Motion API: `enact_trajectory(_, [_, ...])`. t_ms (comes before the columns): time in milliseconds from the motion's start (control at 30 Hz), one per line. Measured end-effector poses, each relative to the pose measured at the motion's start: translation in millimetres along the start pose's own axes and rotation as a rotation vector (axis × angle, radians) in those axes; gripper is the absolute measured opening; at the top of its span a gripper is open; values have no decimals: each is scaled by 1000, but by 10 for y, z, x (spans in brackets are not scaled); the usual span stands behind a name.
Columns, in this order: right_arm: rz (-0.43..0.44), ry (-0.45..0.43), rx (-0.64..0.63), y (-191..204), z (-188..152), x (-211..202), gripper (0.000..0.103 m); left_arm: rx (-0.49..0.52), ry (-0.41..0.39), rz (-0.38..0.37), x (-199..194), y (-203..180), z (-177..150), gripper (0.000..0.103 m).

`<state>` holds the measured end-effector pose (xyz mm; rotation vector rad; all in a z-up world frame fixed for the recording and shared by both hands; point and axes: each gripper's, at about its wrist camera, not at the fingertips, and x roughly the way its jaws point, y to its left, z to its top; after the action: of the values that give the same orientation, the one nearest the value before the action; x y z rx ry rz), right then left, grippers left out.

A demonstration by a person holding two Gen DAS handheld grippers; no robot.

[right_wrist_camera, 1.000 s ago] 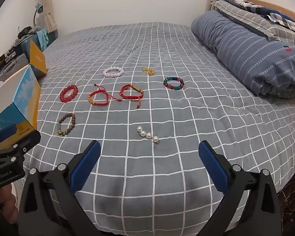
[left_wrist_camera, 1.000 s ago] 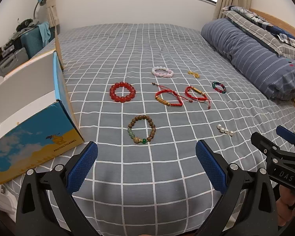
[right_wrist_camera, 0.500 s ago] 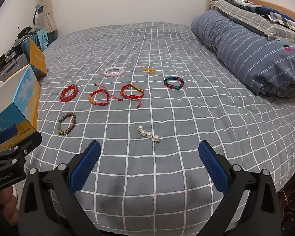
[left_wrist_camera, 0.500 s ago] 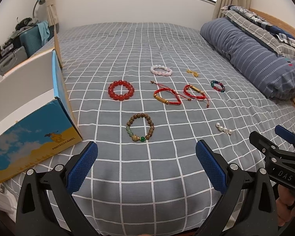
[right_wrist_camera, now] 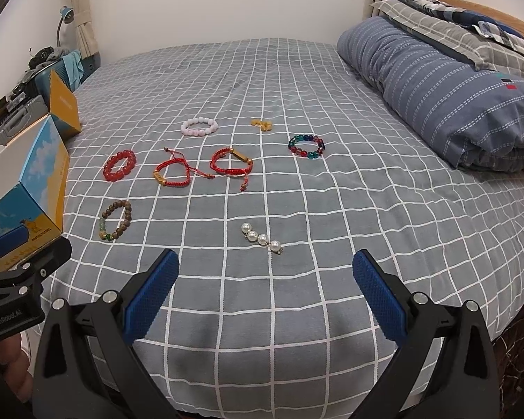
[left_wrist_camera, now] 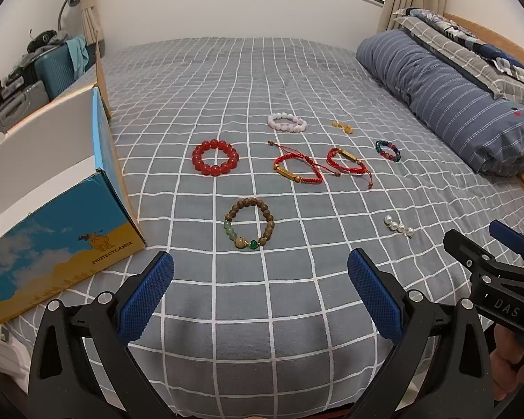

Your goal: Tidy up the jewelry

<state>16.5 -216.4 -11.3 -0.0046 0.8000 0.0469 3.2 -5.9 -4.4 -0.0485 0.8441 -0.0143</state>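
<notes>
Left gripper (left_wrist_camera: 260,291) and right gripper (right_wrist_camera: 265,288) both released, empty; brown wooden bead bracelet (left_wrist_camera: 249,223) at 12 o'clock of left; small amber piece (right_wrist_camera: 261,124), maybe a charm.

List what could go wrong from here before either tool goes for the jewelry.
1. The two red cord bracelets lie close with loose tails; lifting one may drag the other.
2. The pearl piece is small and flat on soft bedding; the open right tool may pinch fabric instead.
3. The tiny yellow piece lies farthest away and is easily missed.
</notes>
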Motion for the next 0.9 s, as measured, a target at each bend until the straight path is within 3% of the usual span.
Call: enact_trajectory(900, [6, -2, -3, 7, -1, -5, 95, 3, 11, 16, 46, -14, -10, 97])
